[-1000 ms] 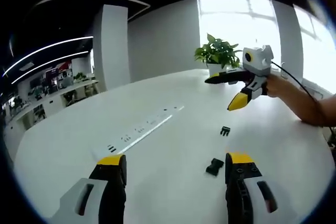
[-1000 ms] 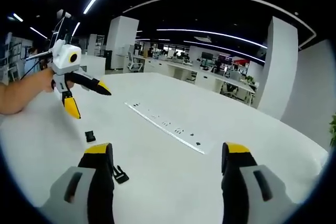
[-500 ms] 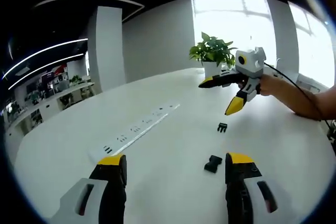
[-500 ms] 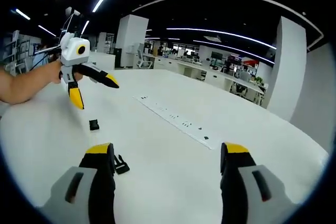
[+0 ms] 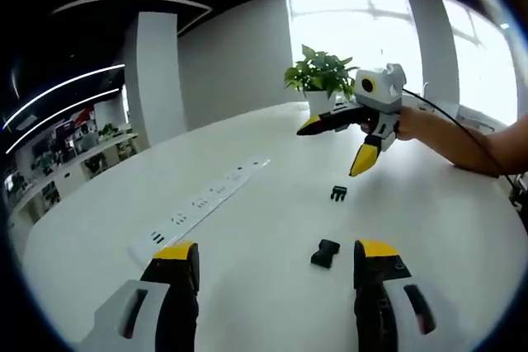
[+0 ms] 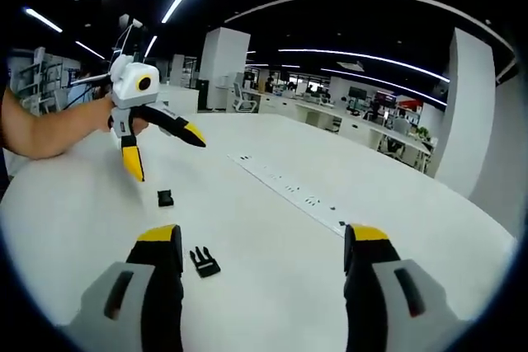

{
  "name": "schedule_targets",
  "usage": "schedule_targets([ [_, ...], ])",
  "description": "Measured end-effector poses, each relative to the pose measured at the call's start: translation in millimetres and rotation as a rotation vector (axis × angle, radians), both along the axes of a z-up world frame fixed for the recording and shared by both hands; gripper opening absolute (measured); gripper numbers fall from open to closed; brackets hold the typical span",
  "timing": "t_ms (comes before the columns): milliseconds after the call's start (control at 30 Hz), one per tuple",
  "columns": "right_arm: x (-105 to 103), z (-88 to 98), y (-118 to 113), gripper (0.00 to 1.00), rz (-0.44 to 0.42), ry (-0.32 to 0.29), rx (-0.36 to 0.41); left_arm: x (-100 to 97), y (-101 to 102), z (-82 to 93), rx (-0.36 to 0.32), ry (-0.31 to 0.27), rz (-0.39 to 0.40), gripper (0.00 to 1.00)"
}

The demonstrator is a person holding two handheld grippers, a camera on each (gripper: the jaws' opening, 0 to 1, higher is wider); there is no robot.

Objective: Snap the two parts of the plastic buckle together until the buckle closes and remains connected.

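The two buckle parts lie apart on the white desk point(image 5: 247, 245); they do not touch each other. In my left gripper view the socket part point(image 5: 325, 253) lies just beside my right-hand finger, with its long axis slanted up to the right; the pronged part point(image 5: 338, 194) lies farther away, under my right gripper point(image 5: 334, 144), and it is too small to tell which way its prongs point. In my right gripper view the pronged part point(image 6: 204, 262) lies near my left-hand finger, prongs toward the upper left; the socket part point(image 6: 165, 198) is below my left gripper point(image 6: 165, 154). My left fingers point(image 5: 175, 263) stand wide and hold nothing; my right fingers point(image 6: 368, 246) are wide and empty also. A long power strip point(image 5: 198, 208) is set in the desk; a potted plant point(image 5: 318, 78) stands behind.
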State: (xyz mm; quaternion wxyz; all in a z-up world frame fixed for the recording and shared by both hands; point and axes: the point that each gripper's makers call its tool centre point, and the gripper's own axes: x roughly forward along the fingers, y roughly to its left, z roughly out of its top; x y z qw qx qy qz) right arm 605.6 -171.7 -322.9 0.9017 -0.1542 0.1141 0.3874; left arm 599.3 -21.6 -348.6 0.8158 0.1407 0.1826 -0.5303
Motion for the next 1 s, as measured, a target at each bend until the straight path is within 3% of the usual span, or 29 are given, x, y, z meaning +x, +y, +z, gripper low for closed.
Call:
schedule_targets([
  [167, -8, 3.6, 8, 0.82, 0.058, 0.016, 0.057, -8.0, -4, -4.4, 0.005, 0.016, -0.037, 0.78],
  [633, -14, -7.4, 12, 0.79, 0.099, 0.043, 0.035, -19.5, -9, -4.4, -0.022, 0.033, -0.095, 0.75],
  [1000, -21, -15.2, 18, 0.74, 0.143, 0.066, 0.03, -29.0, -13, -14.2, 0.014, 0.013, -0.156, 0.68],
])
